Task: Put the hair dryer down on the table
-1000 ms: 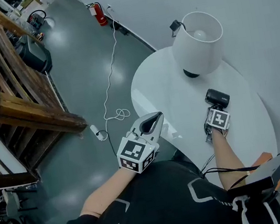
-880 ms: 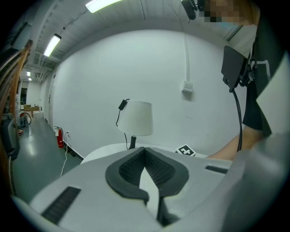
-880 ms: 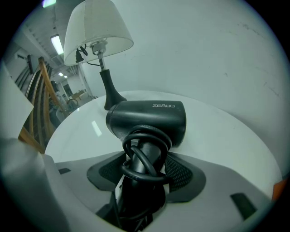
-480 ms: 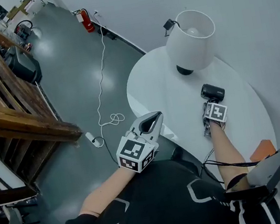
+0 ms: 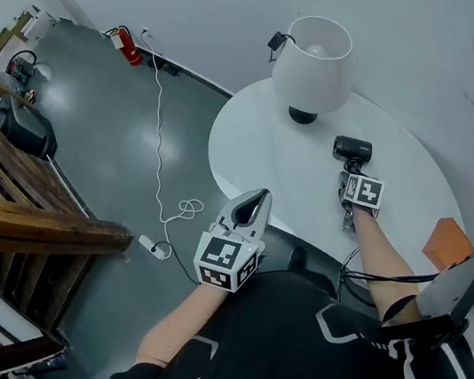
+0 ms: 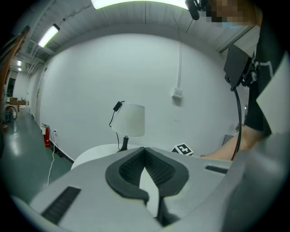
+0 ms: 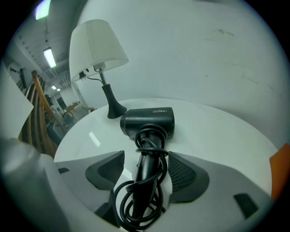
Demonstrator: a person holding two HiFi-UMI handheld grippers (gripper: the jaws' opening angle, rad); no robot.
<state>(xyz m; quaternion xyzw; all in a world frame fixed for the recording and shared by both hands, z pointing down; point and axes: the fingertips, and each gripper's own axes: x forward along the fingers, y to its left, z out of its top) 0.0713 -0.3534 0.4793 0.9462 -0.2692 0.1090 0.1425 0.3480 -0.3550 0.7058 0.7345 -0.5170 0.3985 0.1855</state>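
1. The right gripper (image 7: 146, 156) has its jaws spread wide. The two dark ribbed pads (image 7: 183, 174) stand on either side of the handle of a black hair dryer (image 7: 149, 121), with white table showing between the handle and the left pad, so nothing is clamped.
2. The hair dryer lies on the round white table (image 7: 217, 131). Its barrel points sideways beyond the jaw tips, and its black cord (image 7: 136, 204) is wound in loops around the handle.
3. Just past the dryer stands a lamp (image 7: 97, 43) with a white shade and a dark base, on the far side of the table near the white wall.
4. The left gripper (image 6: 145, 152) is held off the table's near edge, above the floor. Its jaw tips are pressed together with nothing between them.
5. An orange flat object (image 5: 448, 240) sits at the table's right end, well apart from the dryer.
6. On the grey floor (image 5: 102, 135), a white cable (image 5: 159, 152) runs toward a red fire extinguisher (image 5: 130, 47) by the wall.
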